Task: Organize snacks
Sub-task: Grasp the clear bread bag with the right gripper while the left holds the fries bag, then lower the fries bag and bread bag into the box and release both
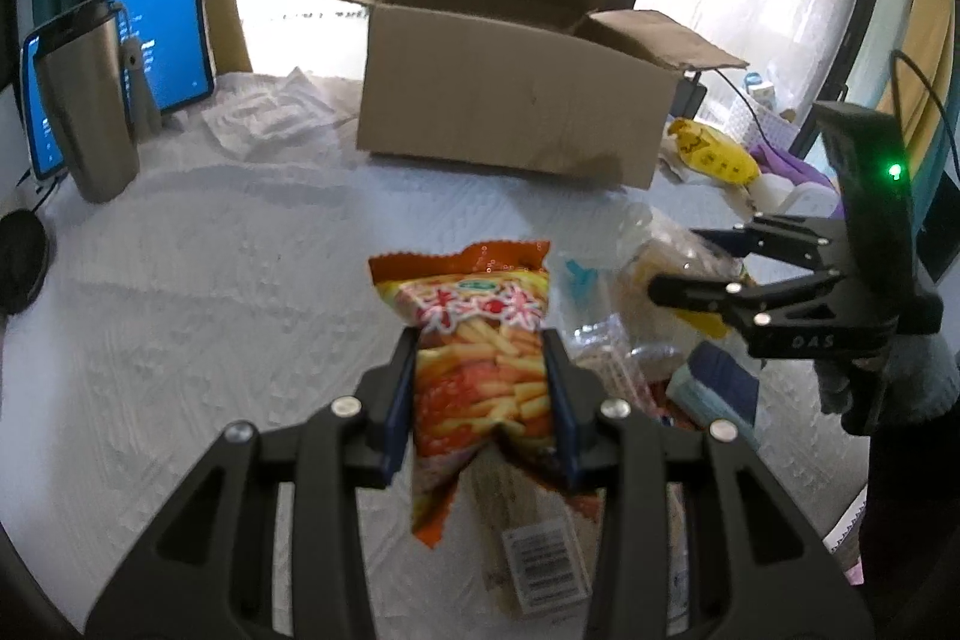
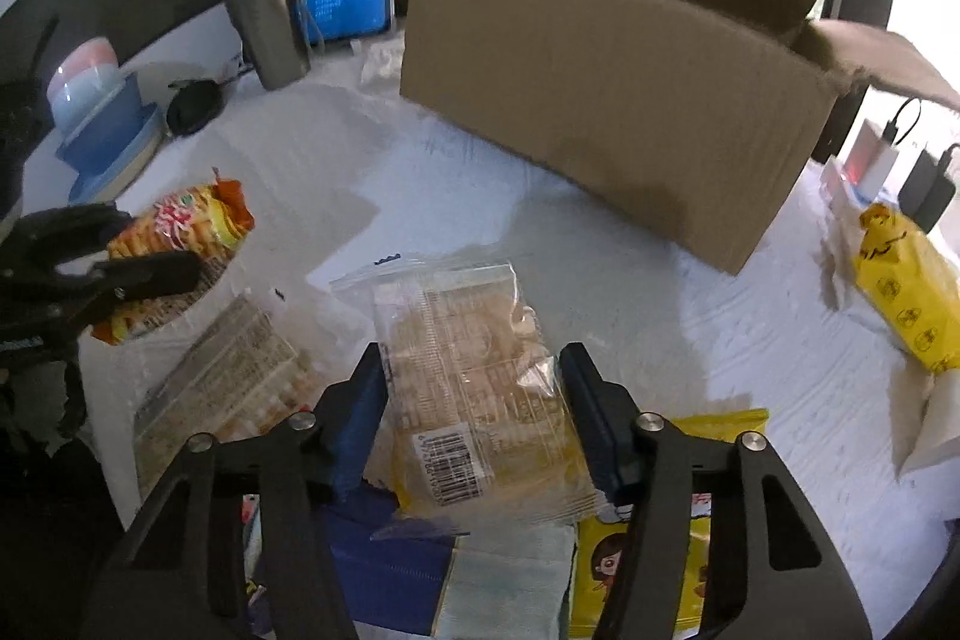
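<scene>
My left gripper (image 1: 480, 388) is shut on an orange bag of fry-shaped snacks (image 1: 480, 340) and holds it above the white table; the bag also shows in the right wrist view (image 2: 180, 232). My right gripper (image 2: 474, 406) is shut on a clear packet of pale crackers (image 2: 474, 370), lifted over a pile of snacks. The right gripper shows in the left wrist view (image 1: 678, 262), with the clear packet (image 1: 672, 250) between its fingers. An open cardboard box (image 1: 510, 94) stands at the back of the table (image 2: 600, 100).
A steel tumbler (image 1: 90, 100) and a blue-screen tablet (image 1: 162, 34) stand at the back left. A yellow bag (image 2: 906, 280) lies to the right. Blue bowls (image 2: 102, 124) stand far left. More snack packets (image 2: 228, 376) lie under my grippers, including a yellow one (image 2: 690, 568).
</scene>
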Available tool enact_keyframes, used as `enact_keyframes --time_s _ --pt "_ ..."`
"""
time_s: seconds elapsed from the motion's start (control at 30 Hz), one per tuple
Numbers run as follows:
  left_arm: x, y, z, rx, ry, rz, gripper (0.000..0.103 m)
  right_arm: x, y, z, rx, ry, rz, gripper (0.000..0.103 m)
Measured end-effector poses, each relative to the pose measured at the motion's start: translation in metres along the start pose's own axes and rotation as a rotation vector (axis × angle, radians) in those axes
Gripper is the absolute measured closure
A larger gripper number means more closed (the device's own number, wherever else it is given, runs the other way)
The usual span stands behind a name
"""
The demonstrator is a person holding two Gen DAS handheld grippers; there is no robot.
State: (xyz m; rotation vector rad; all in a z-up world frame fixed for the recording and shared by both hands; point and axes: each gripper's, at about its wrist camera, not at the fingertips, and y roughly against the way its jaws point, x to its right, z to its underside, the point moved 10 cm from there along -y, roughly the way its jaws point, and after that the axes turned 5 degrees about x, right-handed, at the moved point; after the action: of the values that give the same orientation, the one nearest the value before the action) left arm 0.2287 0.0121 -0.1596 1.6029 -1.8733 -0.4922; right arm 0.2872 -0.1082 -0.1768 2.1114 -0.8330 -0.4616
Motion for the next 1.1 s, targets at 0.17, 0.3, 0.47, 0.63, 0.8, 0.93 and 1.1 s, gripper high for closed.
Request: enact_keyframes --time_s 0.17,0.3,0.47,0.63,0.8,0.93,1.1 --pt "0.004 -0.002 -0.016 0.025 -0.025 0.010 0.064 0.005 0.015 -0.022 0.055 0.003 0.014 0.043" --pt "0.006 -0.006 -0.036 0.053 -0.049 0.016 0.064 0.012 0.022 -0.041 0.091 0.009 0.020 0.043" --pt "0.008 -0.012 -0.066 0.096 -0.085 0.021 0.064 0.018 0.026 -0.070 0.133 0.015 0.029 0.043" --pt "0.011 -0.011 -0.098 0.147 -0.116 0.028 0.064 0.028 0.026 -0.099 0.165 0.011 0.038 0.043" --pt "0.012 -0.015 -0.132 0.200 -0.128 0.035 0.064 0.031 0.025 -0.126 0.196 0.014 0.043 0.043" --pt "0.008 -0.022 -0.158 0.231 -0.110 0.051 0.063 0.035 0.020 -0.145 0.210 0.007 0.050 0.043" --pt "0.000 -0.040 -0.186 0.238 -0.077 0.078 0.064 0.043 0.013 -0.164 0.224 -0.019 0.059 0.043"
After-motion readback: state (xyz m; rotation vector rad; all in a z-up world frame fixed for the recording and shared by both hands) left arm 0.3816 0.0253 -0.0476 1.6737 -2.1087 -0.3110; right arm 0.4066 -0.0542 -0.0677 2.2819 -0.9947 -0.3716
